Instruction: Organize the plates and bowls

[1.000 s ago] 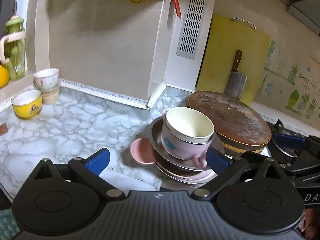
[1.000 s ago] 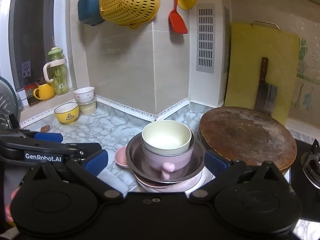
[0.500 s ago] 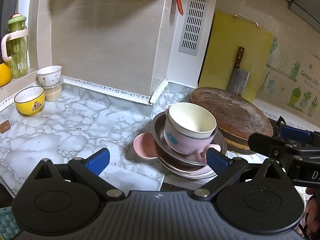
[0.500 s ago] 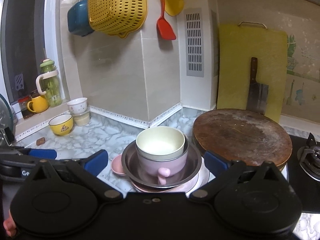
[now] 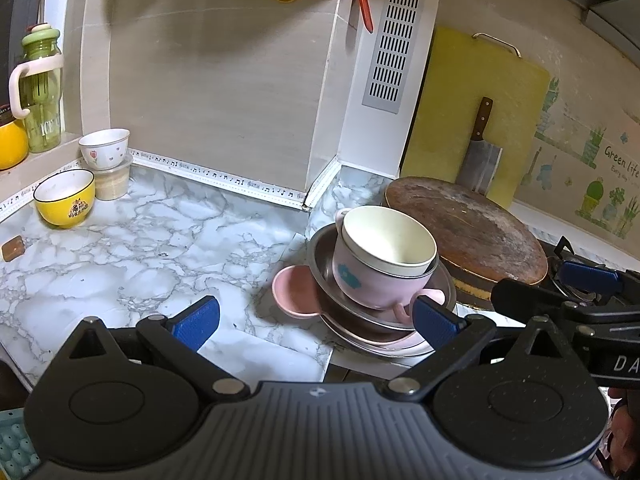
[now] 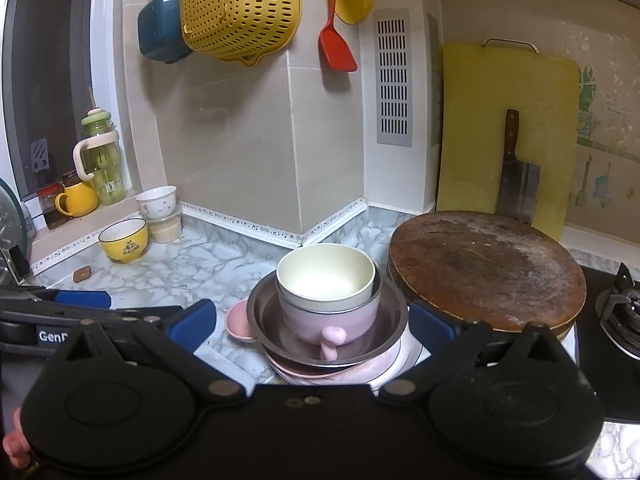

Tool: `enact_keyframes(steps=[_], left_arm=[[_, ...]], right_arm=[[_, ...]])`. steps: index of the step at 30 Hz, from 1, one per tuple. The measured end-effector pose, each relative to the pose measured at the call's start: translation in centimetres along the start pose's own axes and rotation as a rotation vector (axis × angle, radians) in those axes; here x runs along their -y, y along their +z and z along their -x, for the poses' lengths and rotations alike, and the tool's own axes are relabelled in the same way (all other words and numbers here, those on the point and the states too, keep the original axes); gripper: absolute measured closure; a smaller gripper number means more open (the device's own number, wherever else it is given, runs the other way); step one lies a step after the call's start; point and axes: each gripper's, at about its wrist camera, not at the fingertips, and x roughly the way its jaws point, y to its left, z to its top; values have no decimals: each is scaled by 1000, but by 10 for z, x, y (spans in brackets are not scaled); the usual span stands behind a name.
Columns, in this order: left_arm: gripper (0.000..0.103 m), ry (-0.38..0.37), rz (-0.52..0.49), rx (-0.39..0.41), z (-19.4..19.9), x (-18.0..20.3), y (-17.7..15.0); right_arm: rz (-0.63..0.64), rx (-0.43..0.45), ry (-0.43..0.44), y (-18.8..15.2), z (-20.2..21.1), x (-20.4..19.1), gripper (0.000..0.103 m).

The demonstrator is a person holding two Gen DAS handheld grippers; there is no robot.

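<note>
A stack of dishes stands on the marble counter [image 5: 132,248]: a cream bowl [image 5: 390,240] [image 6: 326,278] nested in a pink handled bowl [image 5: 360,284] [image 6: 328,326], inside a steel dish [image 5: 340,300] [image 6: 272,320], on pink plates [image 5: 292,292] [image 6: 238,322]. My left gripper [image 5: 316,320] is open and empty, just in front of and left of the stack. My right gripper [image 6: 312,324] is open and empty, its jaws either side of the stack's near edge. A yellow bowl [image 5: 64,198] [image 6: 124,238] and a white bowl [image 5: 105,148] [image 6: 157,201] on a tub stand far left.
A round wooden chopping block [image 5: 464,232] [image 6: 486,268] lies right of the stack. A cleaver [image 6: 516,176] leans on a yellow board [image 6: 504,136]. A gas hob [image 6: 620,312] is at far right. A yellow colander [image 6: 240,8] and spatula [image 6: 334,36] hang above.
Both grippers have drawn back and lifted slightly from the stack and stay open. The right gripper now shows further into the left wrist view. The dishes have not moved.
</note>
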Motion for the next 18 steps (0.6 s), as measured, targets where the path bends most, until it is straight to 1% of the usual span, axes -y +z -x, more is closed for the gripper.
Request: enact_keyframes(steps=[18], left_arm=[[0, -5, -2, 0, -3, 0, 0]], right_arm=[[-20, -14, -7, 1, -6, 2, 0]])
